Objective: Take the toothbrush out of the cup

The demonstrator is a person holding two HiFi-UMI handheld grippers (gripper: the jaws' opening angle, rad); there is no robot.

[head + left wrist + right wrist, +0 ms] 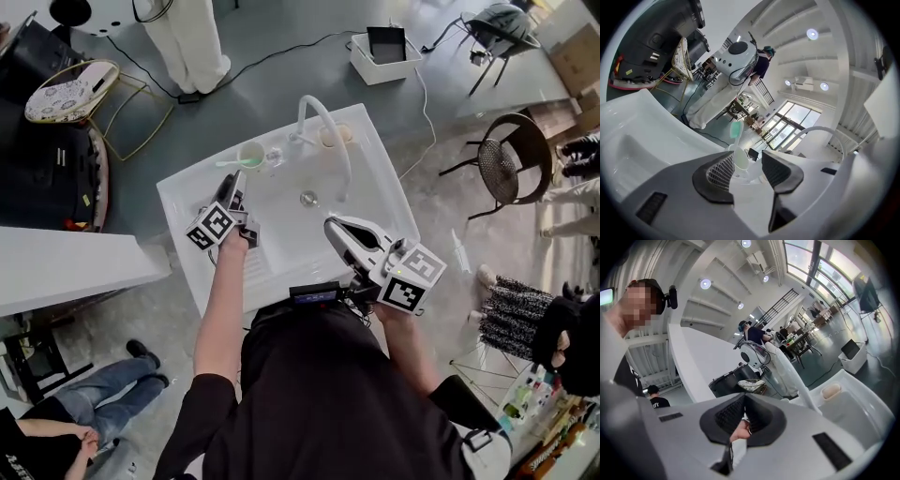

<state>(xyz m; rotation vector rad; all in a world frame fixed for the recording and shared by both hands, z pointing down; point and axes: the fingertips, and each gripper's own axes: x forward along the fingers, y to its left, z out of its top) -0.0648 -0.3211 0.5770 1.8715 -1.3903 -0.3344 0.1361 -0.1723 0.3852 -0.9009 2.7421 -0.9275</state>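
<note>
A pale green cup (251,154) stands on the back rim of the white sink (183,202), left of the faucet (330,127). The toothbrush (228,162) leans out of it to the left. In the left gripper view the cup (740,159) sits beyond the jaws, and the green toothbrush (736,129) rises from it. My left gripper (232,187) (746,161) is open and empty, pointing at the cup from a short way in front. My right gripper (334,230) (743,416) is shut on nothing, hovering over the basin's front right.
A soap bar (336,136) (831,391) lies on the rim right of the faucet, and a small clear glass (274,156) stands by the cup. A drain (308,198) is in the basin. Around the sink are a chair (511,159), a white box (384,52) and a patterned stool (70,91).
</note>
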